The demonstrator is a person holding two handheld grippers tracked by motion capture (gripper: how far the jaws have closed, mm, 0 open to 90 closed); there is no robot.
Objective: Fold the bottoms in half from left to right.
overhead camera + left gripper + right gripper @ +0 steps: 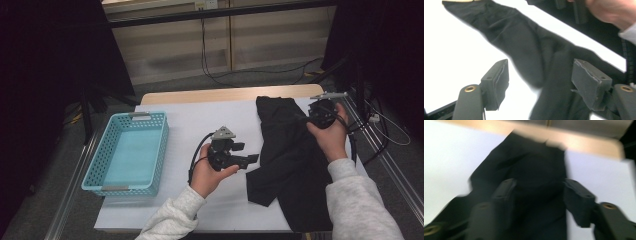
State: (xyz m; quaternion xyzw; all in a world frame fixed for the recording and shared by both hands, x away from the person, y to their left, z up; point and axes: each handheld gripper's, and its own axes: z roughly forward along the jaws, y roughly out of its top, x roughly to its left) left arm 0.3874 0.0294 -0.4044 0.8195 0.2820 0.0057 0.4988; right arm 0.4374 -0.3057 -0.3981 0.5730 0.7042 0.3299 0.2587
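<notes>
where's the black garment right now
In the high view the black garment lies spread on the right half of the white table, between the left tongs and the right tongs.

High view: dim room, dark at both sides; white sheet [200, 120] on the desk is the brightest area, evenly lit, soft shadows only. Picture soft, slightly grainy. Left gripper view: sheet blown out to pure white, glare; black garment [534, 55] keeps faint folds, edges smeared. Right gripper view: heavy motion blur throughout; garment folds lost, near jaws out of focus.
</notes>
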